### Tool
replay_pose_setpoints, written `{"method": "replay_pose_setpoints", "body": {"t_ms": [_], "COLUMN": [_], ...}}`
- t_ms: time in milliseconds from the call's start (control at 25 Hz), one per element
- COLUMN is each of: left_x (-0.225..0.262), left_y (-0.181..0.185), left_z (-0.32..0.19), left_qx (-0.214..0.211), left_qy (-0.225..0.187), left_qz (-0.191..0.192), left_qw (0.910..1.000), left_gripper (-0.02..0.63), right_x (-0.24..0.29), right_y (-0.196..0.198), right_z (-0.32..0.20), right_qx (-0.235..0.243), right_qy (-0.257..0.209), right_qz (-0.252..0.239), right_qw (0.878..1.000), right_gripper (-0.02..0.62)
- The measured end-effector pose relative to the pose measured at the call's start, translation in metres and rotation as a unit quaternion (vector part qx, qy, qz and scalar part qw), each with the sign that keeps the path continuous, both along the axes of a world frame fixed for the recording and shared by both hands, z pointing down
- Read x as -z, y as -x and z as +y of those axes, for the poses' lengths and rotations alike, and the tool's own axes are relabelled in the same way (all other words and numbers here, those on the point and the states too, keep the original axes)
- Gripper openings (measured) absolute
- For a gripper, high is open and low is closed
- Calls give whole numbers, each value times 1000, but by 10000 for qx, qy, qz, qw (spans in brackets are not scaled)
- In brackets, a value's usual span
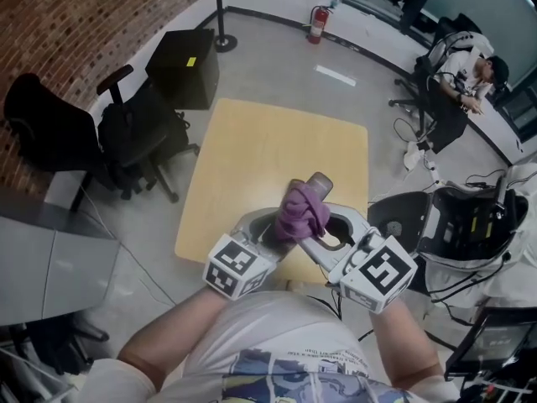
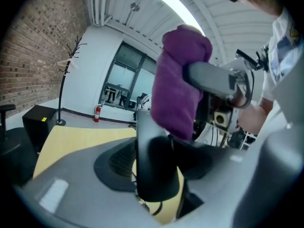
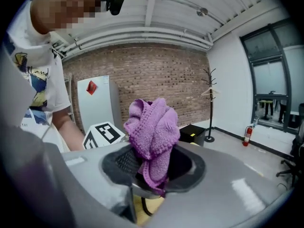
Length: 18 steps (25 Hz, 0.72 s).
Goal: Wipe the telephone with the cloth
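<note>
The person's two forearms reach out over a white shirt. The left gripper and the right gripper meet close together, just over the near edge of a yellow table.

The left gripper's jaws are clamped on the dark telephone handset, which stands up between them with a thin cord hanging below. The right gripper's jaws pinch a bunched purple cloth, and the cloth lies against the upper part of the handset. From the head view it hides most of the handset, so only the grey top end pokes out above it. In the left gripper view, the cloth and one grey jaw of the right gripper block much of the scene to the right.

Left of the table are a black office chair and, further back, a black box on the floor. To the right sits dark equipment with cables. Beyond the table a stanchion post and a red fire extinguisher stand by the wall. At the far right, a person sits at a desk.
</note>
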State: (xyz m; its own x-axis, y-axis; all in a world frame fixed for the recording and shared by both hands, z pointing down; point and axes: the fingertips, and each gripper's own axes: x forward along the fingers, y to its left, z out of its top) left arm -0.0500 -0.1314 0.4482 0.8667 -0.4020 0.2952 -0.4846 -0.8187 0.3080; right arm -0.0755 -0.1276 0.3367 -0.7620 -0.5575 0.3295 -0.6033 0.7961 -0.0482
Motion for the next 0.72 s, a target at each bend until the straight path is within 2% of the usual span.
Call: {"method": "replay_pose_setpoints", "body": {"t_ms": [160,440,720], "left_x": [6,11,18], "left_y": [-1,4,-8], "left_z": [-2,-4,1], "left_qx": [102,299,316], "left_qy": [-113,-10,30], "left_qz": [-51,23,83], "left_qw": [9999,9995,9995], "left_gripper": [250,249,249], "right_x": [-17,-10,-5], "right_y": [-1,-54,-96], "right_z": [5,-24,-53], "right_qx": [64,-540,-936], "right_qy": [121,42,-11], "right_qz": [187,297,353], "right_qw": [9997,9981,9950], "right_gripper": [121,121,121]}}
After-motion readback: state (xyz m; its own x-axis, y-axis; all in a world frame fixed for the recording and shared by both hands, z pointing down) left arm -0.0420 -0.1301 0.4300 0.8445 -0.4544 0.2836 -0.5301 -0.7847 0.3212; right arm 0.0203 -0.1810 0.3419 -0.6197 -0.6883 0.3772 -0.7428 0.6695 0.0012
